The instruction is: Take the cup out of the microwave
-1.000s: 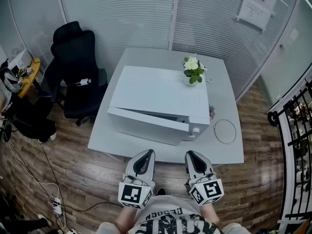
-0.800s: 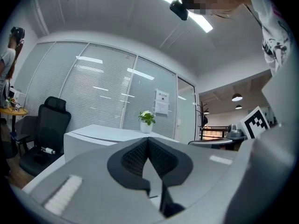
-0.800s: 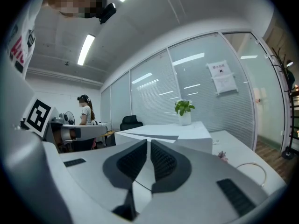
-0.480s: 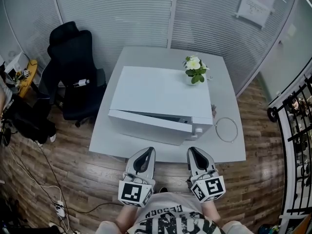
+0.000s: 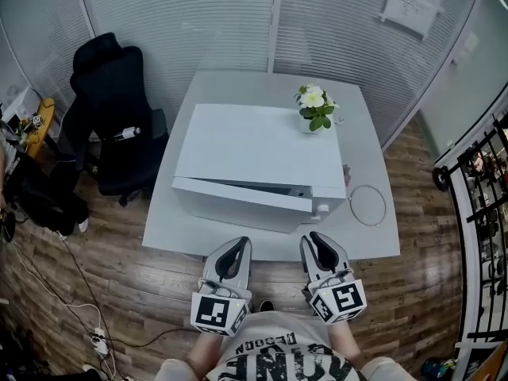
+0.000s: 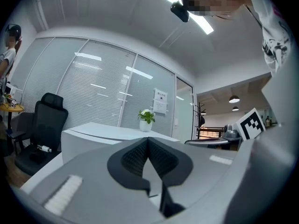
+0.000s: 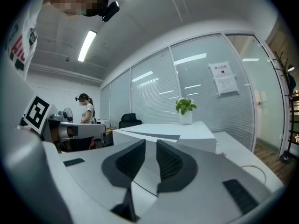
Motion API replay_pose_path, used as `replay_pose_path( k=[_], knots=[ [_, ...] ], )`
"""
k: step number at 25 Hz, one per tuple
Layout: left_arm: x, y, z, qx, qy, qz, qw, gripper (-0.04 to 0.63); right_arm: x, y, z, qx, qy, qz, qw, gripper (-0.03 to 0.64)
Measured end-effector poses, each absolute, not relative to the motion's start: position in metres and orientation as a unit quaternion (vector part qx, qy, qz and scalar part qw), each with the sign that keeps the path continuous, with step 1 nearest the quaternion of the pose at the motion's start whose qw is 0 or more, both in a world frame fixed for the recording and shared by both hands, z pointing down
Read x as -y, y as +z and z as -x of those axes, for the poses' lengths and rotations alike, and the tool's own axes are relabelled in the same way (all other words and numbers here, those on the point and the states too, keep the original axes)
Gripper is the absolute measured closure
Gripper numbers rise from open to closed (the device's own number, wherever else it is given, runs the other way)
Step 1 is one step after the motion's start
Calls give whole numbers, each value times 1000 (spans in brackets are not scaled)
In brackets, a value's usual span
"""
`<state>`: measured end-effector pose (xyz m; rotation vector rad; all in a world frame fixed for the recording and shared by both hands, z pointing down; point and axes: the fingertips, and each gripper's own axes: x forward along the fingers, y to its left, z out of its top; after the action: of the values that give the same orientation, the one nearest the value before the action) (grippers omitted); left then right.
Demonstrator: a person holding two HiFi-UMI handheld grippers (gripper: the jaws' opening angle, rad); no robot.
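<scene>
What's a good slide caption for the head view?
Shut and empty, left tongs and right tongs face a white microwave on a table, potted plant at its far corner.

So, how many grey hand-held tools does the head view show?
2. The left grey tool and the right grey tool are held side by side before the white table, both shut. None seems hidden.

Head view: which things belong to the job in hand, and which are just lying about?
Job: microwave, door ajar; left tool; right tool, both shut. No cup visible.
Lying about: potted plant, cable loop, office chair, wall notice.
</scene>
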<state>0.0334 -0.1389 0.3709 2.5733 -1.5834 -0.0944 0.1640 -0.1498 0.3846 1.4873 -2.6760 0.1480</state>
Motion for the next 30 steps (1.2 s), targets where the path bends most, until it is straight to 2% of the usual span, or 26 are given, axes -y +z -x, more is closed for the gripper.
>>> replay_pose_path(
  k=[2, 5, 11, 30],
  knots=[
    [139, 372, -36, 520, -30, -852, 62, 585, 154, 390, -166, 871, 53, -487, 42, 577],
    [140, 374, -37, 518, -27, -853, 65, 586, 164, 401, -170, 869, 63, -488, 50, 496],
    [146, 380, -38, 518, -21, -852, 71, 586, 190, 425, -179, 863, 78, -496, 62, 454],
    [152, 397, -32, 520, -10, -849, 91, 586, 224, 455, -162, 869, 79, -481, 89, 446]
  ],
)
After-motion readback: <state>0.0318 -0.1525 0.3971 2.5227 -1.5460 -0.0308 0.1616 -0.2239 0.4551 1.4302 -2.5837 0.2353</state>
